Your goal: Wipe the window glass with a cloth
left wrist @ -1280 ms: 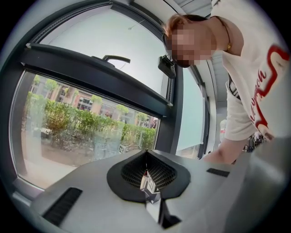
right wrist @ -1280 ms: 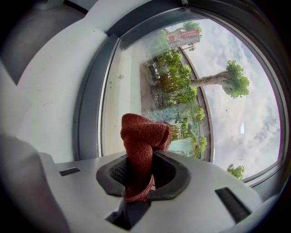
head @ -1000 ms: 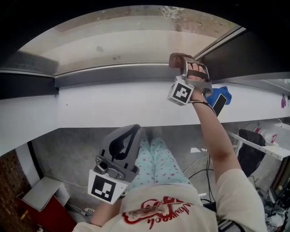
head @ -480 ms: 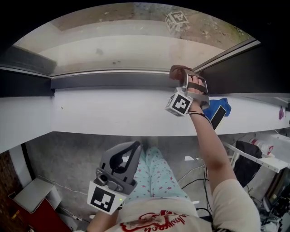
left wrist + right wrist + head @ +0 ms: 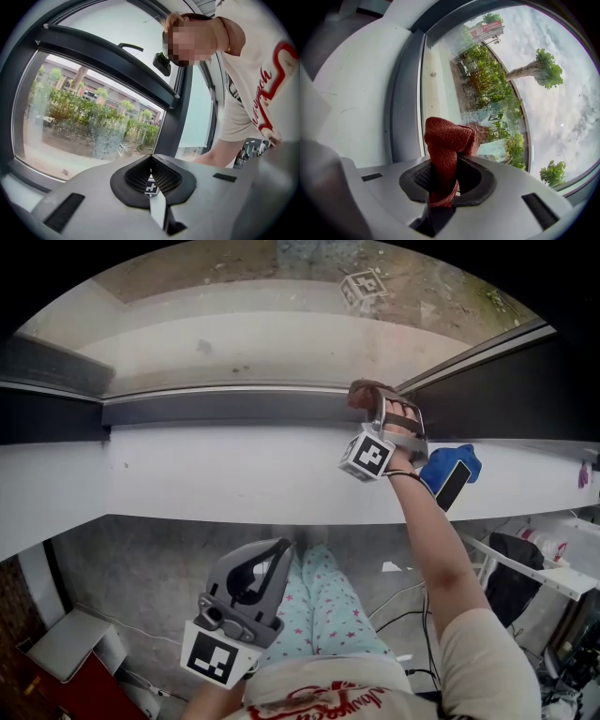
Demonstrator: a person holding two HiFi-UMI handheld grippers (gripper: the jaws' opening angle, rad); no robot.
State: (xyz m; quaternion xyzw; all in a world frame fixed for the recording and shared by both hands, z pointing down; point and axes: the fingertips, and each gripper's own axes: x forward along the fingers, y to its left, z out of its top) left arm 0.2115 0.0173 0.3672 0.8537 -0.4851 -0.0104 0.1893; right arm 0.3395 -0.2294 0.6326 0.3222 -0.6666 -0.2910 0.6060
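A rust-red cloth (image 5: 365,390) is bunched between the jaws of my right gripper (image 5: 375,401), which is shut on it. The cloth presses against the window glass (image 5: 253,338) at its lower right corner, just above the dark frame rail (image 5: 216,406). In the right gripper view the cloth (image 5: 448,139) sticks up out of the gripper (image 5: 442,180) and touches the glass (image 5: 497,79). My left gripper (image 5: 278,545) hangs low in front of the person's legs, shut and holding nothing. In the left gripper view its jaws meet at the gripper (image 5: 151,180), facing the window glass (image 5: 89,122).
A wide white sill (image 5: 225,474) runs below the glass. A blue cloth (image 5: 463,462) and a black flat object (image 5: 451,486) lie on it, right of my right arm. A dark side frame (image 5: 497,362) bounds the glass at right. Cables (image 5: 412,601) lie on the floor.
The right gripper with the cloth stays at the lower right corner of the glass, shifted slightly left. A marker's reflection has come into view in the glass. The left gripper has barely moved.
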